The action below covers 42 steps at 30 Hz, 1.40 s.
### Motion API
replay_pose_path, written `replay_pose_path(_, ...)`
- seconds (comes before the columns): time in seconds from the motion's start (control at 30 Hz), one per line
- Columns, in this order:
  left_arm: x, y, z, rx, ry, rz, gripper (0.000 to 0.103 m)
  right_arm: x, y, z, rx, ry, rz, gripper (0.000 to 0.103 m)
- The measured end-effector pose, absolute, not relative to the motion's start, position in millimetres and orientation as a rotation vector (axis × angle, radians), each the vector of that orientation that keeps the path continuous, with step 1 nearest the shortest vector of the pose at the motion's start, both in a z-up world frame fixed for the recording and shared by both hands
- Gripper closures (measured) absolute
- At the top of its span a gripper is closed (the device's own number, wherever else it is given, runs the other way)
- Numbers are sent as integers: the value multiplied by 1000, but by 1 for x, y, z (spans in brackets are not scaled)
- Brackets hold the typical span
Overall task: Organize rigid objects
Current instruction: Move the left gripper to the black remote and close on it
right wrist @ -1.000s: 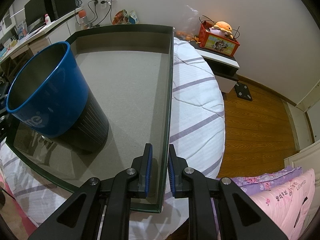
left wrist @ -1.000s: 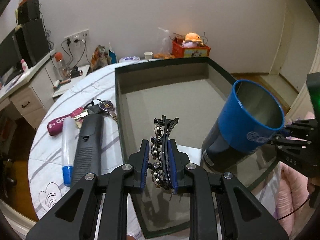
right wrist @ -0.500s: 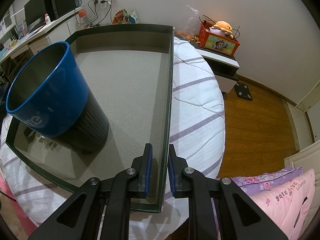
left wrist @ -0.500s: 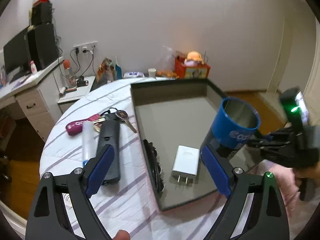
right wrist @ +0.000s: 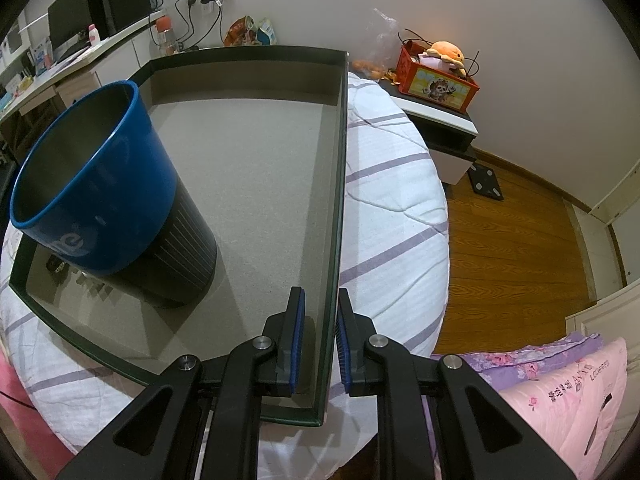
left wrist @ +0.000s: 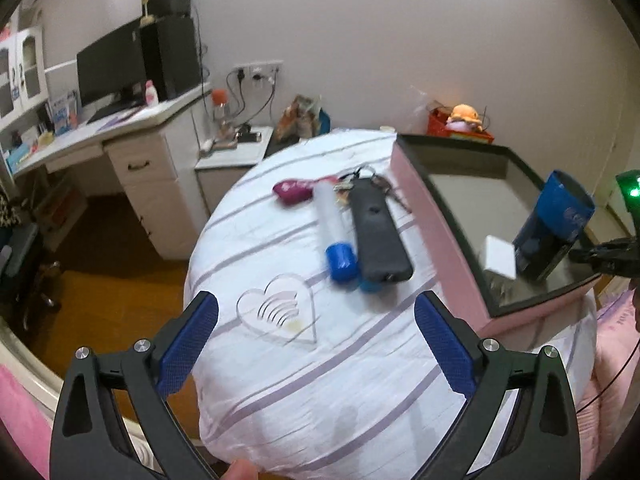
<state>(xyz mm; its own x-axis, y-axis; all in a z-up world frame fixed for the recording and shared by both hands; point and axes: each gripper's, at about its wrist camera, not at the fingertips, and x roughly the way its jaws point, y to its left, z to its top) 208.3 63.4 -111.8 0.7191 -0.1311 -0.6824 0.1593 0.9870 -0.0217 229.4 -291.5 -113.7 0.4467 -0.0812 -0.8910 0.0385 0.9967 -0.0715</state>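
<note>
Hair clip gone from its fingers, the left gripper (left wrist: 316, 340) has just opened wide and swung away from the box (left wrist: 436, 232) toward the remote (left wrist: 378, 236) at twelve o'clock. Right gripper (right wrist: 320, 336) pinches the box wall; letting go could let it slide.

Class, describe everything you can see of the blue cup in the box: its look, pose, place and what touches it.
The blue cup is a tall, tapered tumbler with a glossy blue upper band bearing pale lettering, a dark ribbed lower part and a dull metallic-looking inside, apparently empty. It stands upright on the grey floor of the shallow box, toward the near end. A white charger lies just beside it; whether they touch is unclear. No gripper touches it.
</note>
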Motion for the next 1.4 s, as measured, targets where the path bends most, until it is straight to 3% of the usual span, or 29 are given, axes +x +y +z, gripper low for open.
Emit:
replay_pose_path(0.5, 235, 20, -139, 205, 795, -186, 3, 229, -290, -113, -47, 1108, -78, 87)
replay_pose_path(0.87, 272, 8, -147, 153, 827, -286, 5, 229, -289, -113, -51, 1112, -81, 87)
replay_pose_path(0.9, 274, 8, -147, 146, 831, -302, 10, 229, -289, -113, -52, 1113, -82, 87)
replay_pose_path(0.93, 276, 9, -148, 132, 836, -310, 29, 229, -288, -112, -54, 1114, -83, 87)
replay_pose_path(1.0, 282, 9, -151, 119, 862, -314, 41, 229, -288, -112, -53, 1114, -81, 87)
replay_pose_path(1.27, 285, 4, -155, 154, 870, -303, 36, 229, -287, -112, -54, 1115, -82, 87)
replay_pose_path(1.4, 283, 6, -153, 161, 861, -297, 56, 229, -287, -112, -54, 1116, -81, 87)
